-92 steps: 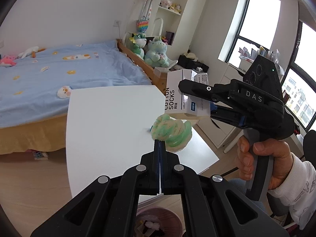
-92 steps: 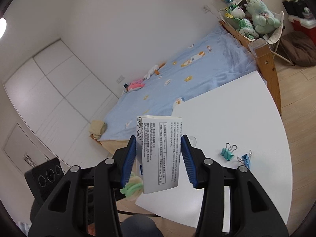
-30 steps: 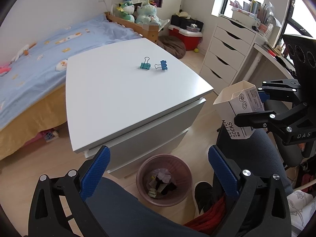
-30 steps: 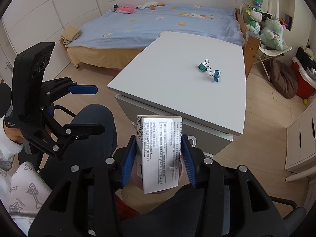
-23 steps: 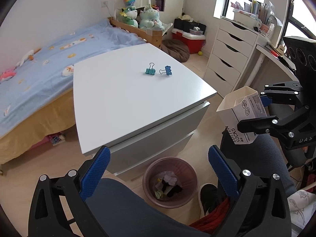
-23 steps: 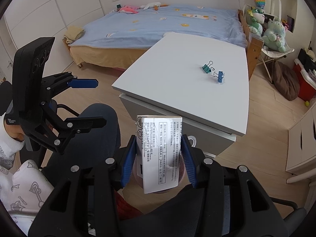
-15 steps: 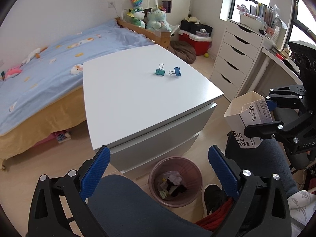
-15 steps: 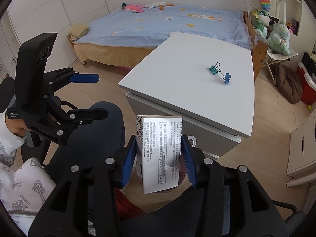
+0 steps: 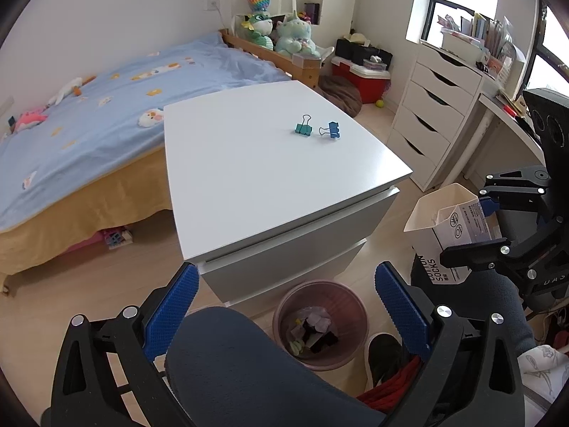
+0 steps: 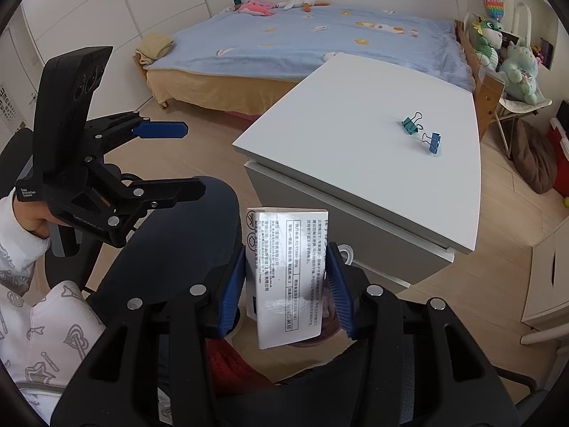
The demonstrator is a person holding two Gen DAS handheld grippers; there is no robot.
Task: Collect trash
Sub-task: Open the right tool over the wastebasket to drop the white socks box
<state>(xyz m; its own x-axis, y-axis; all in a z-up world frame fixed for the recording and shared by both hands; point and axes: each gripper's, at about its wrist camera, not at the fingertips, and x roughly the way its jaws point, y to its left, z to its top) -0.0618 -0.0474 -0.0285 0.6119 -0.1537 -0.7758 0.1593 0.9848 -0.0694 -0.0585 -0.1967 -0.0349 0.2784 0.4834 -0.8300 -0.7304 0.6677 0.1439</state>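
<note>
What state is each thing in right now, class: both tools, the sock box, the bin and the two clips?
Left tool: open, holding nothing.
Right tool: shut on the sock box.
Sock box: held, top end open.
Bin: upright on the floor, trash inside.
Teal clip and blue clip: lying apart on the white cabinet.

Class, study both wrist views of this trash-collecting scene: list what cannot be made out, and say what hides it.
- Trash bin: in the right wrist view, almost wholly hidden behind the sock box.
- Bin contents: left wrist view, too small and jumbled to name.
- Box's small print: right wrist view, too fine to read.
- Right hand-held gripper: left wrist view, its handle is cut off by the edge.
</note>
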